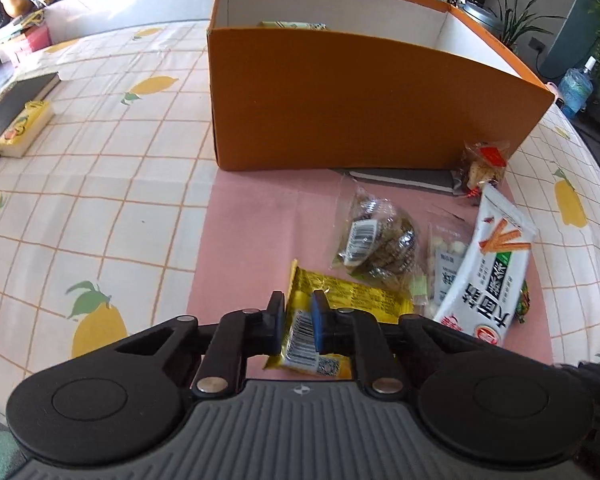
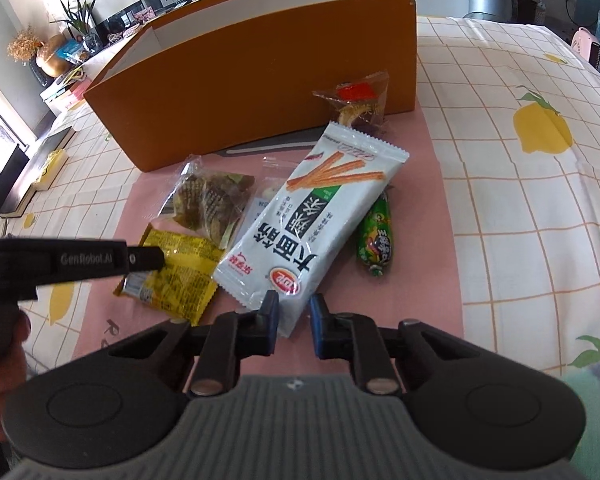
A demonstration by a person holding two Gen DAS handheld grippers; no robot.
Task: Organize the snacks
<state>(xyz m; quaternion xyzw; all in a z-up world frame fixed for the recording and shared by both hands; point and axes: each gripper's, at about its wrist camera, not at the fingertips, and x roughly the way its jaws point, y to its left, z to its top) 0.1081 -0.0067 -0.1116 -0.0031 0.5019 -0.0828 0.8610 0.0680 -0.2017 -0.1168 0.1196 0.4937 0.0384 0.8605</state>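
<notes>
My left gripper (image 1: 299,312) is shut on the near end of a yellow snack packet (image 1: 352,300), which lies on the pink mat (image 1: 260,232). In the right wrist view the packet (image 2: 180,276) sits under the left gripper's fingers (image 2: 144,260). My right gripper (image 2: 294,312) is open, its fingers on either side of the near end of a white snack bag (image 2: 320,216). An orange box (image 1: 360,108) stands behind, with one packet (image 1: 292,25) inside.
On the mat lie a clear bag of brown snacks (image 1: 374,240), a small clear packet (image 1: 446,256), a green sausage stick (image 2: 376,244) and a red-labelled packet (image 2: 356,104). A dark book (image 1: 400,178) lies under the box. A book and yellow pack (image 1: 24,128) sit far left.
</notes>
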